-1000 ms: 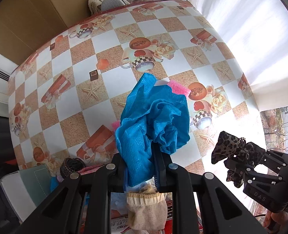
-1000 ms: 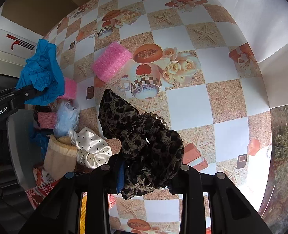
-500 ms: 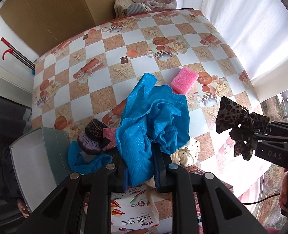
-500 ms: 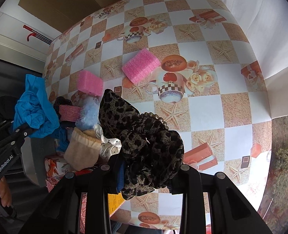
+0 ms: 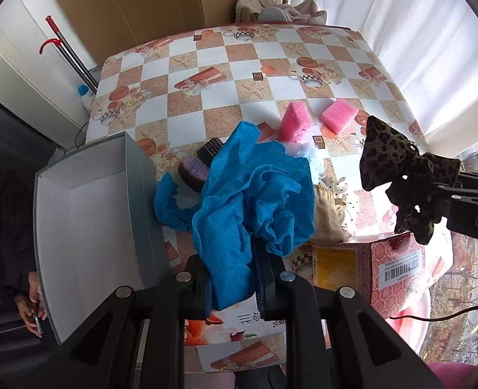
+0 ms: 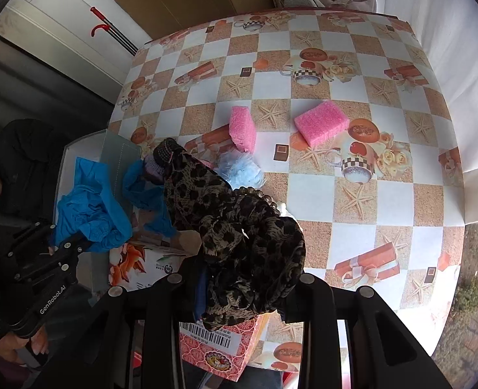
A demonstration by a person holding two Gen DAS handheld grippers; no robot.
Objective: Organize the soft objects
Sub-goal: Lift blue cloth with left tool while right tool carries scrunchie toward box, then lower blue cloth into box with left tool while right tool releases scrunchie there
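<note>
Checkered tablecloth (image 6: 352,227) with starfish and teacup prints, before white curtains. Left gripper (image 5: 235,278), jaws pinched on a crumpled blue cloth (image 5: 252,194), hangs beside the open grey box (image 5: 138,201). Right gripper (image 6: 245,288), jaws closed on a ruffled leopard-print cloth (image 6: 239,227), hovers over the clutter. Step judged: carrying to the box; next, release inside. Two pink sponges (image 6: 320,123) lie farther out.

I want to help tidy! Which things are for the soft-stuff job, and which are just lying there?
For the job: blue cloth, leopard-print scrunchie, pink sponges, fluffy blue puff, grey box.
Just lying about: patterned red carton, red-handled poles.
</note>
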